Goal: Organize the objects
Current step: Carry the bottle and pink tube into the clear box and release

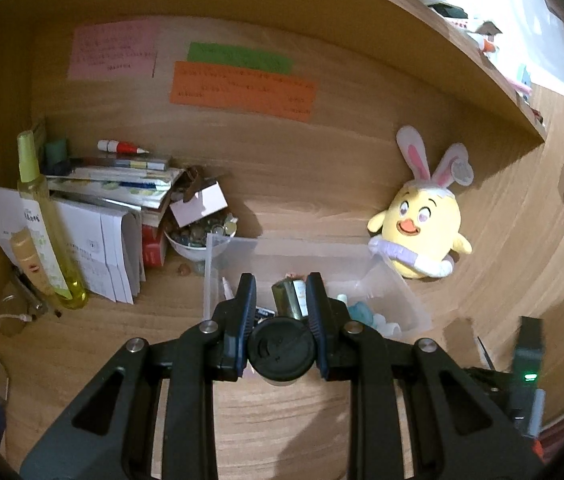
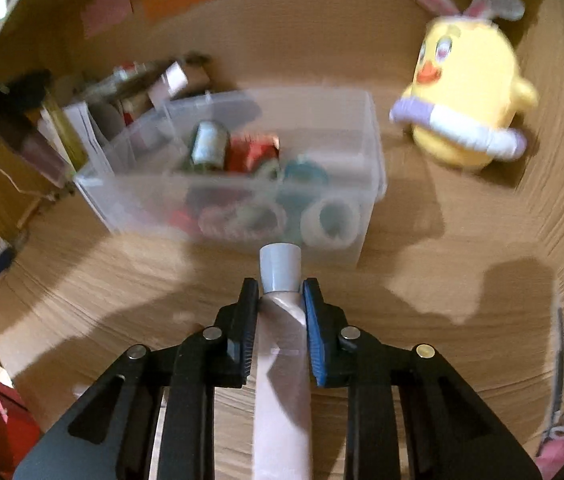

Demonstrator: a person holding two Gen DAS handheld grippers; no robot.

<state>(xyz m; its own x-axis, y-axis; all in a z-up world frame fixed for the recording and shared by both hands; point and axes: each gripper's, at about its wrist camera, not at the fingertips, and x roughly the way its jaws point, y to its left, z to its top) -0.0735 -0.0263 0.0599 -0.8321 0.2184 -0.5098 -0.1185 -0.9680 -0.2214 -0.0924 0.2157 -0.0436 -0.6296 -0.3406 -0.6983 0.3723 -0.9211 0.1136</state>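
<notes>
We see the left gripper (image 1: 281,294) clamped on a small dark jar with a black round lid (image 1: 281,347), which sits between the blue pads near their base, above the wooden desk (image 1: 282,420) and just in front of the clear plastic bin (image 1: 410,300). In the right wrist view, the right gripper (image 2: 280,292) is closed on a pale pink tube (image 2: 282,360) whose grey cap (image 2: 280,268) sticks out past the fingertips and points toward the same bin (image 2: 366,216); this picture is blurred. The bin stands on the desk and holds several small things: a grey-blue can and a red one lying side by side, some rolls of tape, and a teal piece we cannot identify. To the right of the bin, a yellow chick plush with bunny ears (image 1: 422,232) leans at the back wall. On the left, there is a stack of books and papers (image 1: 114,216), a tall yellow-green spray bottle (image 1: 42,216), and a white bowl with small beads (image 1: 198,240). Coloured paper notes (image 1: 242,84) are stuck on the back panel.
</notes>
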